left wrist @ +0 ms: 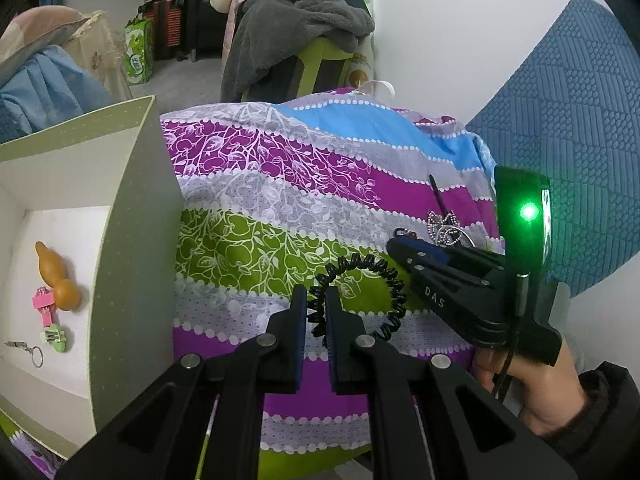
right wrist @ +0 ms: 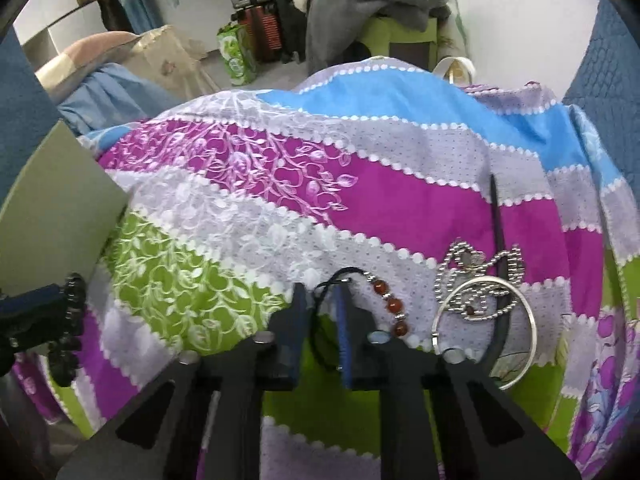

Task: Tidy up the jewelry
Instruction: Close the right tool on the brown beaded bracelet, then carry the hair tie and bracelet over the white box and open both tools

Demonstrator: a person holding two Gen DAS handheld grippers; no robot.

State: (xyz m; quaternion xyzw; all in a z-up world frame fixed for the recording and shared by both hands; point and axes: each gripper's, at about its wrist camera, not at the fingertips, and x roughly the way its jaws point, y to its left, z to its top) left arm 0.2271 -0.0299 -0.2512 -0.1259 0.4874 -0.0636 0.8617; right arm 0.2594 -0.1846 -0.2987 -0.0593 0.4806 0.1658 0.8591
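careful, your left gripper (left wrist: 316,312) is clenched on the near left edge of the black spiral hair tie (left wrist: 374,276), and most of that loop hangs free to the right on the striped bedspread (left wrist: 248,184); lift fast and the springy coil could slip out or snag your other tool. your right gripper (right wrist: 323,308) has its fingers nearly together around the black cord of the red-bead bracelet (right wrist: 390,304), but i can't tell if the cord is truly pinched, so the beads may drag. just right of it lie the silver bangle (right wrist: 530,320) and the ball-chain necklace (right wrist: 476,276), close enough to tangle and get pulled along. far left, the open green box (left wrist: 132,216) has a tall wall you could clip.
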